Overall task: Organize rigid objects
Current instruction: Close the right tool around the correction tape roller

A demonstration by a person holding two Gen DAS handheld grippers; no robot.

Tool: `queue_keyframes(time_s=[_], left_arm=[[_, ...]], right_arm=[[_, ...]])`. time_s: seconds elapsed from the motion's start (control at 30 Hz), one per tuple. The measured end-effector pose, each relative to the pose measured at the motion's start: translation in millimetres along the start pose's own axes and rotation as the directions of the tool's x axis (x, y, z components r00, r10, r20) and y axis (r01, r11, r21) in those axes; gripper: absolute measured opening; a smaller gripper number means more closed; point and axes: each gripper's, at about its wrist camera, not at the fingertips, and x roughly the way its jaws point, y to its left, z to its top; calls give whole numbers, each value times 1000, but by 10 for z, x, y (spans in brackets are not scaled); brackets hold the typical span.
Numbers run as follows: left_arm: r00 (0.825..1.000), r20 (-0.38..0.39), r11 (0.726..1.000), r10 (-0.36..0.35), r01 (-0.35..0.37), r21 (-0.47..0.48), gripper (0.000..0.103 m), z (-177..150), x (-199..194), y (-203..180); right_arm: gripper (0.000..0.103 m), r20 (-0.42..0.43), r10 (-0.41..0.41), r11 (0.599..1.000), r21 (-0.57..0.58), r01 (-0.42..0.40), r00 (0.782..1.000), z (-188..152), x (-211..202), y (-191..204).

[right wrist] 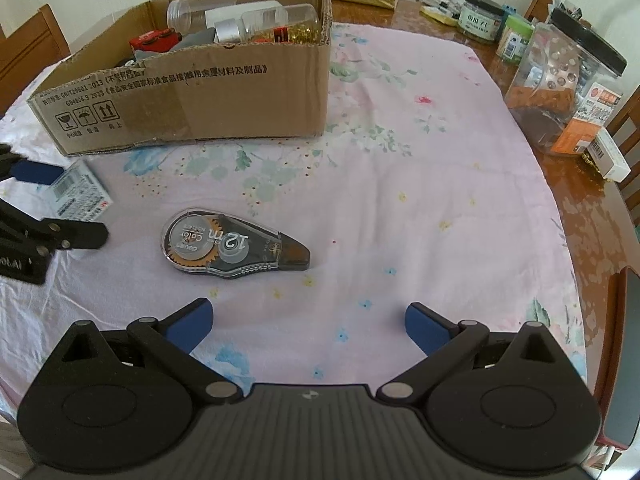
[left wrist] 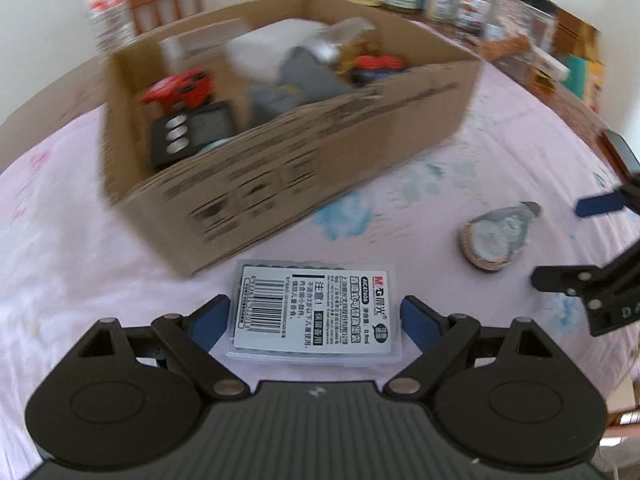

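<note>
Clear plastic labelled case (left wrist: 314, 314) lies on the pink-clothed worktop (right wrist: 400, 200) between your left claw (left wrist: 314, 316) pads, not yet clamped, beside the cardboard box (left wrist: 320, 148); your right claw (right wrist: 308, 326) is spread, empty.

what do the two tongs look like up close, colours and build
Both alike: the left tongs and right tongs have blue fingertips on black linkage arms with silver rivets, two rounded black housings, and a ribbed grey centre plate with a small white mark. No cables or sleeves show.
</note>
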Motion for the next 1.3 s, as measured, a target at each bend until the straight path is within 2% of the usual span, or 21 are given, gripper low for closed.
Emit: queue_keyframes(time_s=[0.1,0.17,0.27,0.6,0.9,1.07,1.3], left_arm=[[1000,-1,998,29,-29,-63,91,-60,-37,97],[999,2,996,41,-41,-76,91,-95,-51,132],[999,8,996,49,-48,-80,91,-126,-66,166],[999,5,997,50,-50,-66,91,-122,-70,147],[999,7,998,43,-43,-52,91,-89,-39,153],[999,8,998,39,-38,-52,89,-70,-32,155],[1000,-10,999,11,-12,-30,89,-67,-59,156]], right_arm=[[103,-9,-4,1000,7,4,1000,4,-4,4],[103,-39,-5,1000,13,6,999,42,-3,31],[103,-30,35,999,-10,-35,999,52,-26,145],[103,26,31,999,-32,-30,999,130,80,462],[99,63,21,1000,-22,-19,998,226,157,530],[93,71,16,1000,-18,-15,997,245,154,513],[93,46,35,999,-22,-34,998,258,127,503]])
